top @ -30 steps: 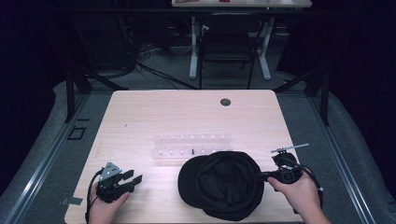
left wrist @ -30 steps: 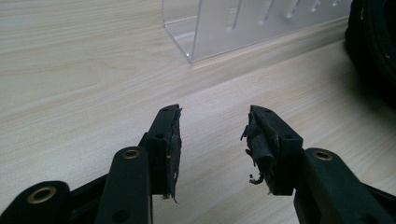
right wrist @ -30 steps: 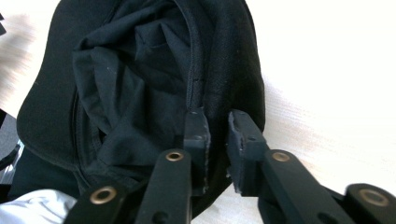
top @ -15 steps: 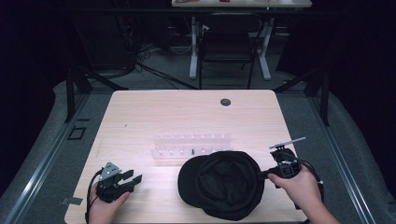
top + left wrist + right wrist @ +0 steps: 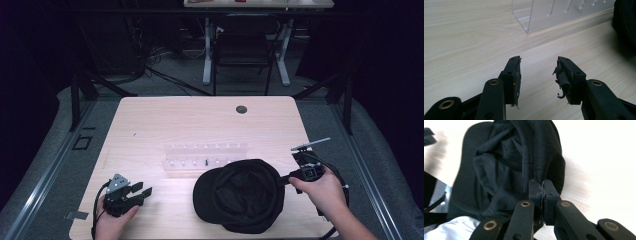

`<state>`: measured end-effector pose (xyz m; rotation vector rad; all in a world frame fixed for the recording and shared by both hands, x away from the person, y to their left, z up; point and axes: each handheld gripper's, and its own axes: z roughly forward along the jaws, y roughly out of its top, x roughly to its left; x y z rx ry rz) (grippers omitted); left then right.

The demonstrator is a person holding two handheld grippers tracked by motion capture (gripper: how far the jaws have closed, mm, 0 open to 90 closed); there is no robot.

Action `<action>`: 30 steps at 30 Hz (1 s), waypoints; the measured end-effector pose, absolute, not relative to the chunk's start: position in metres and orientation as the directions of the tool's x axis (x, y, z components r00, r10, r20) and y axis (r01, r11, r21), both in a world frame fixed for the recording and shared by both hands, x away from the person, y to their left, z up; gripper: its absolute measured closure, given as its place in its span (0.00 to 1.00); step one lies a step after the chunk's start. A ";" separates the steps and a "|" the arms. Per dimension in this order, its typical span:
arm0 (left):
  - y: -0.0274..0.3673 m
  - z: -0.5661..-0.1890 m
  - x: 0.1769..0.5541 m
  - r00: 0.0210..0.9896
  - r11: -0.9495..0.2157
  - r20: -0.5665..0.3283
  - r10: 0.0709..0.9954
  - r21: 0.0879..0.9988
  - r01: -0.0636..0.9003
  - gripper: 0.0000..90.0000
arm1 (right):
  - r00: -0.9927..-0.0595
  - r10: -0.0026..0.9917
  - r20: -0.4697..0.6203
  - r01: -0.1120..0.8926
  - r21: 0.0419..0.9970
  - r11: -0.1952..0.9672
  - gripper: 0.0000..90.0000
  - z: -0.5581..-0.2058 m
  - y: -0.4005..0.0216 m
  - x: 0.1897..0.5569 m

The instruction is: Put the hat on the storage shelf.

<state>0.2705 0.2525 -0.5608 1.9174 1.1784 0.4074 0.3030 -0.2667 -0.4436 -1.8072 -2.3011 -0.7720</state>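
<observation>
Black cap pinched at its rim by the right gripper, left gripper idle with jaws apart

The black cap lies upside down on the wooden table, just in front of the clear acrylic rack, its soft, creased lining showing and a stitched band around the edge. The right gripper has its jaws pressed together on that band at the side of the cap away from the left gripper, which sits well to the other side of the cap, jaws spread over bare wood, their pads frayed
</observation>
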 end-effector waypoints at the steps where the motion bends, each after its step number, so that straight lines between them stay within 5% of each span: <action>1: 0.252 -0.561 0.271 0.508 -0.216 -0.142 0.850 0.785 0.581 0.61 | -0.286 0.865 0.412 0.935 0.316 0.159 0.98 -0.441 -0.267 0.303; 10: 0.252 -0.561 0.270 0.510 -0.217 -0.141 0.848 0.787 0.578 0.61 | -0.271 0.799 0.536 0.943 0.315 0.108 0.98 -0.427 -0.266 0.301; 30: 0.253 -0.561 0.271 0.509 -0.206 -0.152 0.847 0.788 0.580 0.62 | -0.303 0.726 0.617 0.932 0.352 0.089 0.98 -0.389 -0.255 0.297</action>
